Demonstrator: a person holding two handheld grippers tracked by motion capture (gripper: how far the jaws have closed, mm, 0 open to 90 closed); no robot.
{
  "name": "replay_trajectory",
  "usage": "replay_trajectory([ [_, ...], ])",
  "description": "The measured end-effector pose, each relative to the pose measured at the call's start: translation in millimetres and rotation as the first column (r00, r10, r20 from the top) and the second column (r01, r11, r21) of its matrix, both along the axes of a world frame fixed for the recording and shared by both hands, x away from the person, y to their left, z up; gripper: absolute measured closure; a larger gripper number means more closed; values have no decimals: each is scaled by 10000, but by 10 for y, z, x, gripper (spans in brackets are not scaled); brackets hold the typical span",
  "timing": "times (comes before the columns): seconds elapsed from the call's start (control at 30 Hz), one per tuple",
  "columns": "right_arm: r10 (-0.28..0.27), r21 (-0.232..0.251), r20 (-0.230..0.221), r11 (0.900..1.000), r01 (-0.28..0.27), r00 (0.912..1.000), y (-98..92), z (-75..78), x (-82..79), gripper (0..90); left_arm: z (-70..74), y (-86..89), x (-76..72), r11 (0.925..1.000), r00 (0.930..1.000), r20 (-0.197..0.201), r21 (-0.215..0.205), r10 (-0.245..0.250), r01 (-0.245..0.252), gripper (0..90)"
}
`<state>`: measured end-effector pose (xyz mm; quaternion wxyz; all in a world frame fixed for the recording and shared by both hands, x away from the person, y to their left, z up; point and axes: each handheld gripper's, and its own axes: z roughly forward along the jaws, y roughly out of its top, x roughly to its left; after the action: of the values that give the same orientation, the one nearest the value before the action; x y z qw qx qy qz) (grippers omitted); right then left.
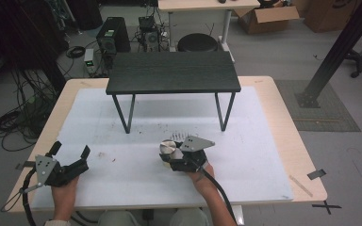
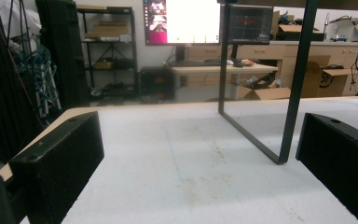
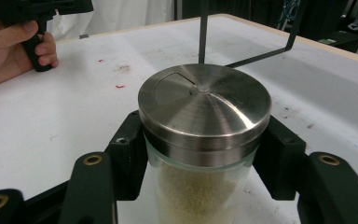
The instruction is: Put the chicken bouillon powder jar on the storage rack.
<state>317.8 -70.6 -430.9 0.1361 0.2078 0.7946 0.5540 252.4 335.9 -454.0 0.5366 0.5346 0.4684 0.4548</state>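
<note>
A glass jar [image 3: 200, 186] with a brushed metal lid [image 3: 204, 106] is seen standing upright on the white surface [image 1: 122, 122], in front of the small black bench [image 1: 173, 71] and toward the right of the middle. Pale grains are seen through its glass wall. The right tool [image 1: 171, 157] is clamped on the jar: in the right gripper view, its two black jaws are pressed against the glass on either side, just under the rim of the lid. In the high view the lid is seen as a bright round disc beside the grey plate of that tool, which is held by the person's right hand [image 1: 199, 175].

The left tool [image 1: 70, 153] is held well apart from the jar, near the left front corner of the surface, by the left hand [image 1: 65, 189]. Its jaws are spread wide, and nothing is gripped between them; bare surface and a leg of the bench are seen between them in the left gripper view.
</note>
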Motion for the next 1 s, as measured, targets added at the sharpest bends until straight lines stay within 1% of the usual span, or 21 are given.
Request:
replay_trajectory([
  [0.03,71,-79,-17,9999,-71,10000,-1,20,6,428,0,0,0,10000,10000,2,-6,0,0,12],
  [0.13,72,-56,-2,10000,-72,10000,-7,45,6,428,0,1,0,10000,10000,2,-2,1,-1,12],
  [0.17,51,128,-28,9999,-51,10000,-20,82,9,428,0,2,-1,10000,10000,11,-7,4,-4,12],
  [0.23,39,249,-59,9997,-38,10000,-33,126,15,428,-1,2,-2,10000,10000,19,-20,-1,1,12],
  [0.5,92,366,-72,9993,-89,9999,-84,325,24,428,-1,3,-2,10000,10000,29,-31,-8,8,12],
  [0.53,92,366,-72,9993,-89,9999,-84,325,24,428,-1,3,-2,10000,10000,29,-31,-8,8,12],
  [0.57,88,364,-64,9993,-86,9999,-104,380,29,428,-1,3,-2,10000,10000,25,-21,-8,8,12],
  [0.6,88,364,-64,9993,-86,9999,-104,380,29,428,-1,3,-2,10000,10000,25,-21,-8,8,12],
  [0.63,99,351,-50,9993,-98,9999,-117,410,31,428,-1,2,-2,10000,10000,32,-27,-9,9,12],
  [0.67,91,360,-27,9993,-90,10000,-140,476,34,428,-1,3,-2,10000,10000,32,-32,-9,9,12],
  [0.7,91,360,-27,9993,-90,10000,-140,476,34,428,-1,3,-2,10000,10000,34,-34,-10,10,12],
  [0.77,102,417,-16,9991,-101,9999,-167,547,36,428,-1,3,-2,10000,10000,28,-32,-10,10,12],
  [0.8,110,428,17,9990,-110,9999,-190,624,40,428,0,2,-2,10000,10000,24,-13,-10,10,12],
  [0.83,107,427,24,9990,-108,9999,-200,665,41,428,-1,3,-2,10000,10000,27,-15,-11,11,12],
  [0.87,107,427,24,9990,-108,9999,-200,665,41,428,-1,3,-2,10000,10000,27,-15,-11,11,13],
  [0.9,109,451,18,9989,-109,9999,-220,747,47,428,0,3,-2,10000,10000,24,-20,-11,11,12],
  [1.0,139,468,31,9988,-140,9999,-243,876,56,428,0,3,-4,10000,10000,0,-6,-10,10,12],
])
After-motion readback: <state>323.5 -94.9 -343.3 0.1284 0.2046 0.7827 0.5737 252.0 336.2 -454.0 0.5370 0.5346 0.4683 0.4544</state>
